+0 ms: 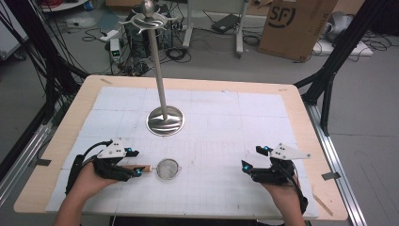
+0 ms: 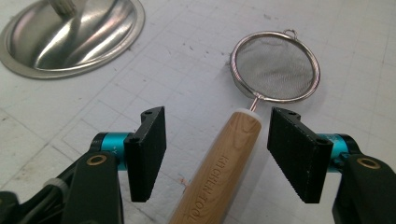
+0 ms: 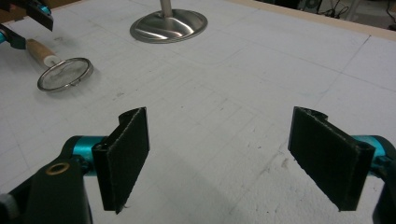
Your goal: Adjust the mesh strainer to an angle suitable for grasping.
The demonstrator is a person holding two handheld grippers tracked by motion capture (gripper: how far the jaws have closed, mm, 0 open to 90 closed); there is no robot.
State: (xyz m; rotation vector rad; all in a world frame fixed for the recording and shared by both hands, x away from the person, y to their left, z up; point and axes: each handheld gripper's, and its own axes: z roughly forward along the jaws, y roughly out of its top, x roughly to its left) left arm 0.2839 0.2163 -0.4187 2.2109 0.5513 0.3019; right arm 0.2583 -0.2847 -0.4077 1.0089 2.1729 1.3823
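We see the strainer [image 1: 168, 168] lying empty on the table [image 1: 301, 101] near the stand [image 1: 164, 120]; our left gripper [image 2: 217, 154] straddles its wooden handle, pads clear, while our right gripper [image 3: 233, 158] gapes over bare table

"KITCHEN TOOL" is stamped along the strainer's wooden handle [image 2: 219, 172]. A cardboard box [image 1: 294, 26] beyond the table's far edge bears "SF".

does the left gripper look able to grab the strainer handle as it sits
Probably yes: the left gripper has open jaws on either side of the wooden strainer handle, pads not touching it, nothing between.
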